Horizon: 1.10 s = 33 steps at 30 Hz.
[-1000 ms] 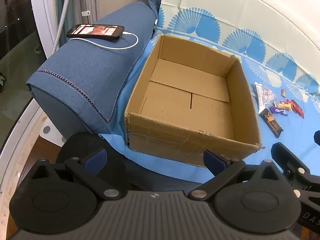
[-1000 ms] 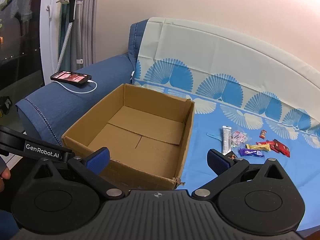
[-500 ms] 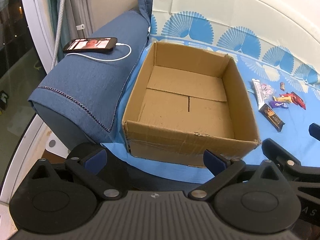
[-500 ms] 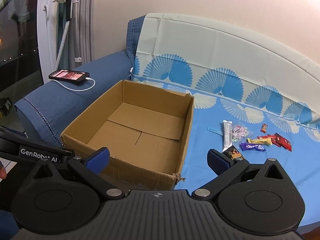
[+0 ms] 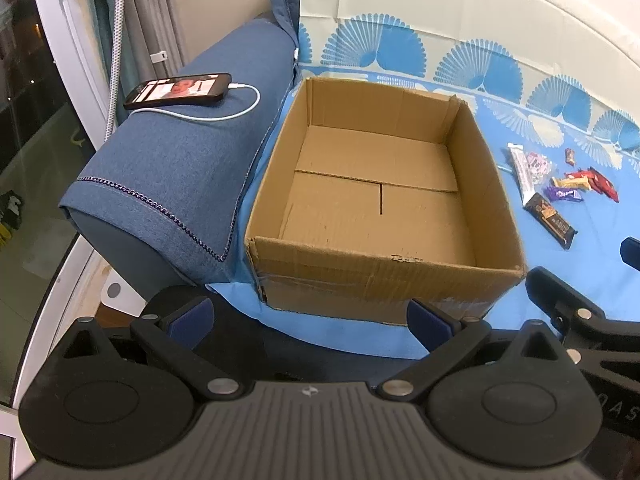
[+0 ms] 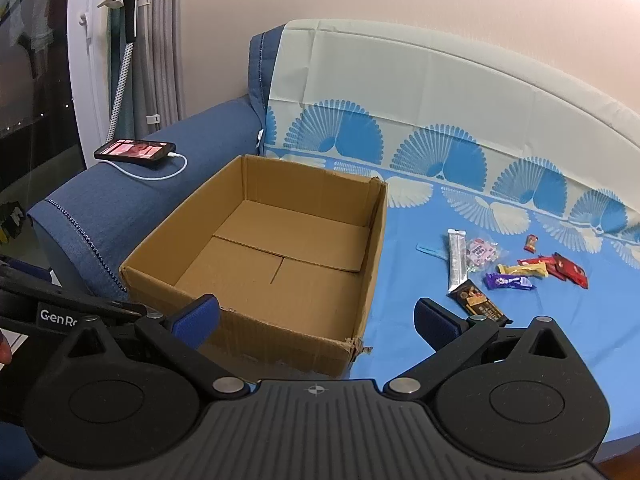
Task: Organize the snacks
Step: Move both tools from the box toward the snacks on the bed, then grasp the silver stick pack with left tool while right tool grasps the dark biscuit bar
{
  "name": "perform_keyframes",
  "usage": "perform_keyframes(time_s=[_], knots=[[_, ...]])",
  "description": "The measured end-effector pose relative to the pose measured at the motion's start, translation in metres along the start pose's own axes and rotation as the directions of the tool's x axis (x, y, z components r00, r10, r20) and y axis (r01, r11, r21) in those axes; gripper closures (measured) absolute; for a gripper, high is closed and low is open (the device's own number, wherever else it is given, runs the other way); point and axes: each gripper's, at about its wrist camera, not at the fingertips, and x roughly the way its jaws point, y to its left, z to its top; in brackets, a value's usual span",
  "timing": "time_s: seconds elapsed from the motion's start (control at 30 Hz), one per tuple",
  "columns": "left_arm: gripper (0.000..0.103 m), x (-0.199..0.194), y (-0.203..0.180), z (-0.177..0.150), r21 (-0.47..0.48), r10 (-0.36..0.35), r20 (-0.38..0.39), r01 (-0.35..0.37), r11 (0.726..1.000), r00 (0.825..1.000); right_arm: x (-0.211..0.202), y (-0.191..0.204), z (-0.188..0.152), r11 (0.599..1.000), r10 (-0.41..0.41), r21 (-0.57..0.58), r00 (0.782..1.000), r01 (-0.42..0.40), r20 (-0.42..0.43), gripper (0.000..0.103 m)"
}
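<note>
An empty cardboard box (image 5: pixel 384 204) (image 6: pixel 280 256) sits on the blue sheet of a sofa. To its right lie several wrapped snacks: a dark bar (image 5: pixel 552 220) (image 6: pixel 478 302), a silver stick pack (image 5: pixel 522 172) (image 6: pixel 457 260), a purple candy (image 6: pixel 509 281), a yellow one (image 6: pixel 522 269), red ones (image 6: pixel 568 268) and a pink bag (image 6: pixel 482 250). My left gripper (image 5: pixel 310 318) hangs open before the box's near wall, holding nothing. My right gripper (image 6: pixel 318 318) is open too, near the box's front right corner, short of the snacks.
A phone (image 5: pixel 180 90) (image 6: pixel 136 151) on a white charging cable lies on the blue sofa arm (image 5: pixel 180 168) left of the box. A white stand with a hose (image 6: pixel 128 28) and curtains stand behind. The patterned sheet (image 6: pixel 460 160) drapes the backrest.
Both grippers drew back and rose a little, so the box and snacks sit lower and more centred in view. Nothing was grasped and the jaws stayed apart.
</note>
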Motion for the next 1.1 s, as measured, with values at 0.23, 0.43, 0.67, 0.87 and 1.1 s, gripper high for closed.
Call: perform_keyframes(time_s=[0.23,0.43,0.67,0.87,1.1], knots=[[0.000,0.005,-0.009,-0.001,0.036,0.013,-0.011,-0.012,0.999,1.000,0.007,-0.009,-0.003,0.999,0.016,0.038,1.000,-0.016,-0.019,0.000],[0.000,0.011,-0.020,-0.001,0.077,0.023,-0.025,-0.021,0.997,0.999,0.015,-0.022,-0.008,0.995,0.032,0.093,0.999,-0.028,-0.042,0.000],[0.000,0.026,-0.038,0.004,0.119,0.017,-0.076,-0.008,0.993,0.997,0.024,-0.056,-0.011,0.979,-0.007,0.202,0.999,0.014,-0.036,0.000],[0.000,0.034,-0.056,0.019,0.127,0.012,-0.103,0.002,0.992,0.995,0.040,-0.114,-0.023,0.949,-0.161,0.268,0.986,0.165,-0.037,0.000],[0.000,0.043,-0.082,0.041,0.145,0.024,-0.134,-0.004,0.989,0.991,0.111,-0.195,-0.036,0.944,-0.234,0.218,0.969,0.247,-0.083,0.000]])
